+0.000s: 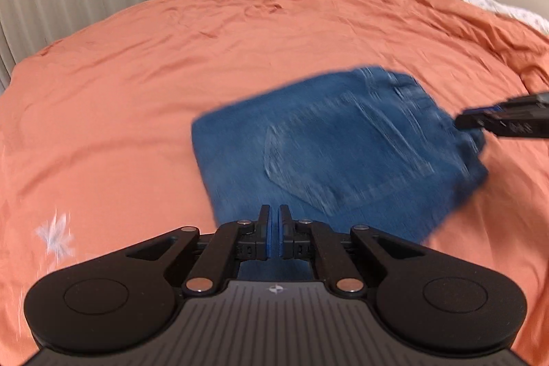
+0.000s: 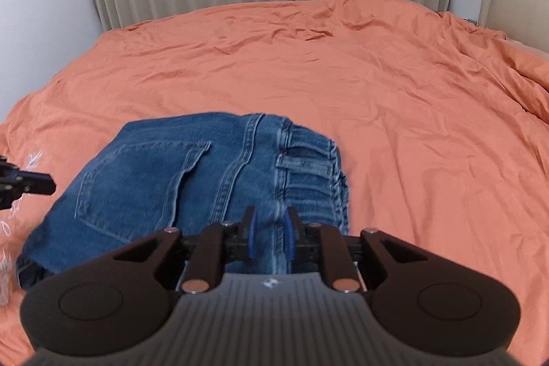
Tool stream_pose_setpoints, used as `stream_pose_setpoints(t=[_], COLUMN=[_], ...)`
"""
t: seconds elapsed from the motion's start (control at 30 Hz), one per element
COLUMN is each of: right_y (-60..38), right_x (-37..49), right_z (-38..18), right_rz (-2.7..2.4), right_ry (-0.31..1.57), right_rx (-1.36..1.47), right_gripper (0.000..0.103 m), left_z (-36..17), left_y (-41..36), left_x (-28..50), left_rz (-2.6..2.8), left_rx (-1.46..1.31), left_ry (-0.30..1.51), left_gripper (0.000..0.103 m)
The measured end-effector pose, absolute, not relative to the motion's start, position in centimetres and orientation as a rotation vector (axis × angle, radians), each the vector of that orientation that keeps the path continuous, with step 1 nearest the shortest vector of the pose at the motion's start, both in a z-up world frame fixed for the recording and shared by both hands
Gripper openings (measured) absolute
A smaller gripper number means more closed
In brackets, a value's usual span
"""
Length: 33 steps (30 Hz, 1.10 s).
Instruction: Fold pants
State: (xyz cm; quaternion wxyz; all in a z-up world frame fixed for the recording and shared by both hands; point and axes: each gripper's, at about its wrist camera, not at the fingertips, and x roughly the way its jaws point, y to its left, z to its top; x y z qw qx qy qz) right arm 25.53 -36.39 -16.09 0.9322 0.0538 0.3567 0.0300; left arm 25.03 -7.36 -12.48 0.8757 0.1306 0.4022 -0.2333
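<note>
I see one folded pair of jeans (image 2: 192,180) on the orange bed (image 2: 377,91), nothing blocking. My right hand-held gripper (image 2: 269,235) pinches its waistband. My left hand-held gripper (image 1: 274,234) is pressed together just before the jeans, holding nothing.

Left gripper (image 1: 274,220): black two-finger tool with blue pads (image 1: 271,228), jaws together with only a sliver between them, nothing gripped, pointing downward and forward.
Right gripper (image 2: 269,228): matching black tool, blue pads (image 2: 251,228) slightly apart, denim fold lying between the fingers; whether the pads pressed it was unclear.
</note>
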Motion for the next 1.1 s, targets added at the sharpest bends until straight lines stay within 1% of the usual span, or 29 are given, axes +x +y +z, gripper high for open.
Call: stream_pose_setpoints(t=[0.17, 0.27, 0.4, 0.57, 0.6, 0.67, 0.7, 0.73, 0.77, 0.8, 0.83, 0.87, 0.9, 0.93, 1.1], right_y=[-36.2, -36.4, -36.5, -36.5, -36.5, -36.9, -37.2, -37.4, -37.7, -38.1, -38.5, -39.1, -39.9, -40.8, -44.1], right_x=[24.7, 24.5, 24.3, 24.7, 24.7, 24.6, 24.4, 24.2, 23.9, 23.7, 23.4, 23.2, 23.2, 23.3, 23.9], right_z=[-19.0, -20.8, -22.7, -22.1, -21.8, -21.0, -20.5, -20.0, -19.6, -19.2, -19.1, -19.1, -19.3, -19.7, -22.5], right_rz=[0.027, 0.011, -0.005, -0.014, -0.011, 0.0, 0.008, 0.013, 0.003, -0.017, -0.031, -0.034, -0.038, -0.045, -0.045], right_ry=[0.759, 0.776, 0.783, 0.782, 0.782, 0.78, 0.778, 0.77, 0.761, 0.753, 0.746, 0.748, 0.761, 0.778, 0.834], right_rx=[0.123, 0.147, 0.182, 0.174, 0.178, 0.195, 0.21, 0.228, 0.236, 0.236, 0.244, 0.267, 0.303, 0.35, 0.596], right_gripper=[0.013, 0.013, 0.013, 0.014, 0.015, 0.022, 0.03, 0.045, 0.053, 0.066, 0.069, 0.07, 0.074, 0.075, 0.076], left_z=[-15.6, -17.6, -17.9, -17.0, -17.0, -16.6, -16.4, -16.3, -16.1, -15.9, -15.6, -15.2, -14.9, -14.8, -16.1], left_y=[-7.4, -6.4, -5.5, -6.1, -6.2, -6.4, -6.4, -6.5, -6.5, -6.3, -6.1, -5.7, -5.1, -4.5, -1.4], left_x=[22.8, 22.8, 23.2, 23.2, 23.0, 22.9, 22.8, 22.9, 23.0, 23.1, 23.2, 23.6, 24.0, 24.6, 28.8], left_rz=[-0.46, -0.436, -0.418, -0.401, -0.395, -0.389, -0.388, -0.381, -0.375, -0.374, -0.373, -0.369, -0.371, -0.378, -0.387], left_rx=[0.322, 0.264, 0.193, 0.23, 0.232, 0.247, 0.252, 0.252, 0.245, 0.227, 0.203, 0.168, 0.122, 0.072, -0.22], left_ry=[0.911, 0.978, 0.994, 0.995, 0.994, 0.992, 0.988, 0.987, 0.985, 0.98, 0.971, 0.957, 0.943, 0.942, 0.988], left_gripper=[0.005, 0.005, 0.005, 0.005, 0.005, 0.006, 0.007, 0.011, 0.018, 0.024, 0.043, 0.06, 0.063, 0.064, 0.065])
